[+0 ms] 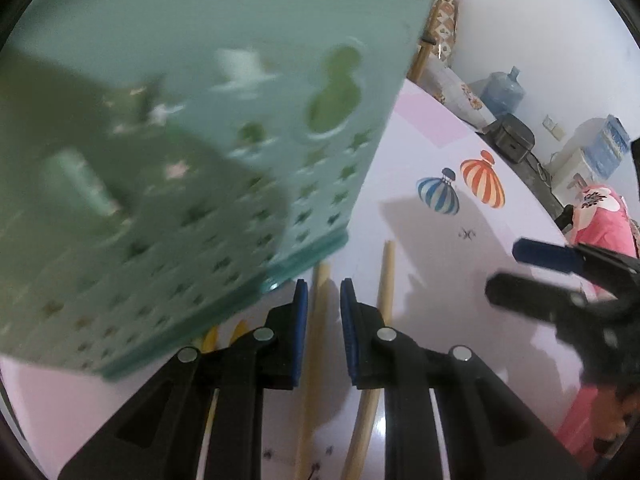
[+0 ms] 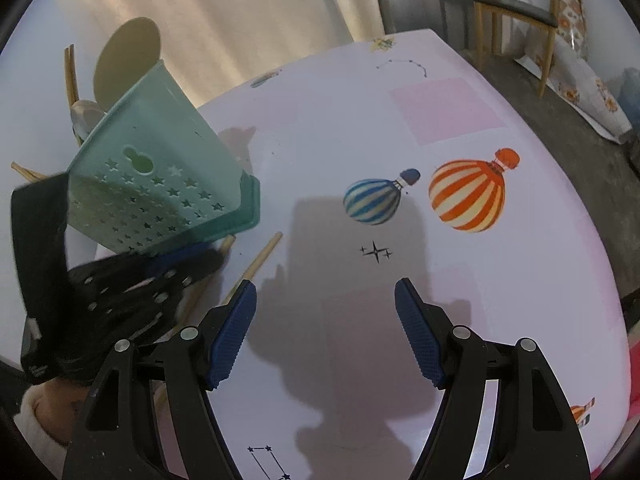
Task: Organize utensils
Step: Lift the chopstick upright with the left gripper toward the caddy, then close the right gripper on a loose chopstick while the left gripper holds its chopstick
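Note:
A teal perforated utensil holder stands tilted on the table, blurred and filling the left wrist view; it also shows at the left of the right wrist view, with a wooden spatula and spoon sticking out of it. Two wooden chopsticks lie on the table below it; they also show in the right wrist view. My left gripper has its jaws narrowly apart around one chopstick, beside the holder's base. My right gripper is wide open and empty over bare table.
The white table has hot-air balloon prints. Yellow utensil tips show under the holder. A wooden chair and a grey cabinet stand beyond the far edge. Water bottles stand on the floor.

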Available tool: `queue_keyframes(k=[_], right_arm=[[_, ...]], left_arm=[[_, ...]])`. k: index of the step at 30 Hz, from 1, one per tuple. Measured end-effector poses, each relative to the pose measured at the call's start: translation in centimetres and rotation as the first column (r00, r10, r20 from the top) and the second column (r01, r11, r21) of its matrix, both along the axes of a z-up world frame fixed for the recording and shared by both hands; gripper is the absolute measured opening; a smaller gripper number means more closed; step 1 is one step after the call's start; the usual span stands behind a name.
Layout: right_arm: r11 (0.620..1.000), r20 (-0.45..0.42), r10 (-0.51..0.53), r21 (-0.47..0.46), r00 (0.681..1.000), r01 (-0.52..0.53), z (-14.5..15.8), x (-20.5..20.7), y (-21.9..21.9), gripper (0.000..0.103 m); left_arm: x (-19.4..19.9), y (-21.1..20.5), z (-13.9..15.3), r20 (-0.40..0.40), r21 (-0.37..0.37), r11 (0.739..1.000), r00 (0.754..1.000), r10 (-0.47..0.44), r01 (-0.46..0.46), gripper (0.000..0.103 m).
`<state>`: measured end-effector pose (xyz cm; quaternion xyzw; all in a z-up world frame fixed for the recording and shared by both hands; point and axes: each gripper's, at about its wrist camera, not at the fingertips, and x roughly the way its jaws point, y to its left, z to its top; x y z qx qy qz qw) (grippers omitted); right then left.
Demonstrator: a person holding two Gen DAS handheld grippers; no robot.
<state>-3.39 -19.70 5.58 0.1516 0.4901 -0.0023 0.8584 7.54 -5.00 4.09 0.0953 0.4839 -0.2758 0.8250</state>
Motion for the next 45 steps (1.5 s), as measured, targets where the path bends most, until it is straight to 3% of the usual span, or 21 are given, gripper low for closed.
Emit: queue_keyframes(k=[4,5,7,11,15,19,21,23,25,29,32,34,35,37,38,39,42,45], right_arm=[[1.000,-0.011,0.006,0.000,1.000,-0.006,0.0,0.1,-0.1,0.069],[1.000,-0.011,0.008,-0.002,1.000,-0.008,0.1,0.1,-0.1,0.069],[1.000,-0.013,0.016,0.000,1.000,-0.016,0.1,0.1,0.0,0.069],[0.998,-0.030,0.024,0.066,0.999,-0.022,-0.4,0.9,0.0,0.064],[0.989,-0.048,0.050,0.142,0.998,-0.043,-0.4,2.2,0.6,0.062],[0.990,-0.059,0.106,0.096,0.993,-0.100,-0.2,4.2,2.5,0.062],[0.992,-0.080,0.116,0.061,0.990,-0.111,-0.4,5.2,3.5,0.062],[0.992,-0.101,0.120,0.042,0.988,-0.117,-0.9,6.1,4.5,0.062],[0.993,-0.121,0.118,0.040,0.986,-0.114,-1.3,6.9,5.3,0.061],[0.997,-0.126,0.071,-0.015,0.990,-0.073,-1.4,7.3,6.5,0.061],[0.986,-0.105,0.064,-0.145,0.992,-0.079,-1.5,7.3,8.3,0.058],[0.953,-0.066,0.062,-0.291,0.996,-0.078,-1.8,6.7,10.4,0.054],[0.949,-0.044,0.061,-0.307,0.997,-0.072,-1.9,6.4,10.9,0.051],[0.951,-0.024,0.050,-0.304,0.998,-0.055,-1.8,6.0,11.4,0.040],[0.951,-0.018,0.047,-0.305,0.999,-0.050,-1.7,5.8,11.7,0.021],[0.953,-0.018,0.046,-0.299,0.999,-0.049,-1.6,5.8,11.8,0.011],[0.969,-0.021,0.029,-0.245,0.999,-0.033,-1.3,5.7,11.2,0.004],[0.995,-0.032,-0.026,-0.094,0.999,0.022,-1.3,5.7,9.2,0.004]], left_arm=[[-1.2,-1.2,0.2,0.062,0.065,0.997,0.998,-0.031,0.027,0.016],[-1.2,-1.4,0.2,0.070,0.072,0.997,0.997,-0.032,0.027,0.008],[-1.3,-1.3,0.2,0.080,0.076,0.997,0.997,-0.020,0.014,0.006],[-2.6,1.4,2.2,0.147,0.015,0.999,0.988,0.046,-0.049,0.006],[-5.0,5.1,6.4,0.253,-0.080,0.990,0.959,0.130,-0.113,0.006],[-8.0,9.8,10.9,0.346,-0.206,0.956,0.898,0.271,-0.209,0.006],[-9.8,12.0,13.1,0.383,-0.292,0.921,0.851,0.360,-0.259,0.006],[-11.9,13.9,15.2,0.424,-0.374,0.877,0.786,0.450,-0.301,0.006],[-13.5,15.3,16.9,0.448,-0.431,0.848,0.742,0.498,-0.309,0.006],[-14.8,16.8,19.0,0.470,-0.457,0.842,0.726,0.503,-0.288,0.006],[-15.4,17.1,19.5,0.490,-0.451,0.848,0.717,0.496,-0.279,0.006],[-15.8,17.3,19.5,0.490,-0.454,0.846,0.715,0.499,-0.280,0.006],[-16.1,17.4,19.5,0.492,-0.448,0.848,0.714,0.498,-0.283,0.006],[-16.3,17.4,19.4,0.492,-0.436,0.851,0.715,0.497,-0.292,0.006],[-16.4,17.6,19.3,0.488,-0.430,0.853,0.719,0.494,-0.295,0.006],[-16.3,17.3,19.1,0.484,-0.425,0.854,0.722,0.495,-0.300,0.006],[-16.3,17.8,18.9,0.466,-0.430,0.846,0.725,0.507,-0.316,0.006],[-16.4,18.3,18.7,0.439,-0.446,0.833,0.730,0.523,-0.328,0.006]])
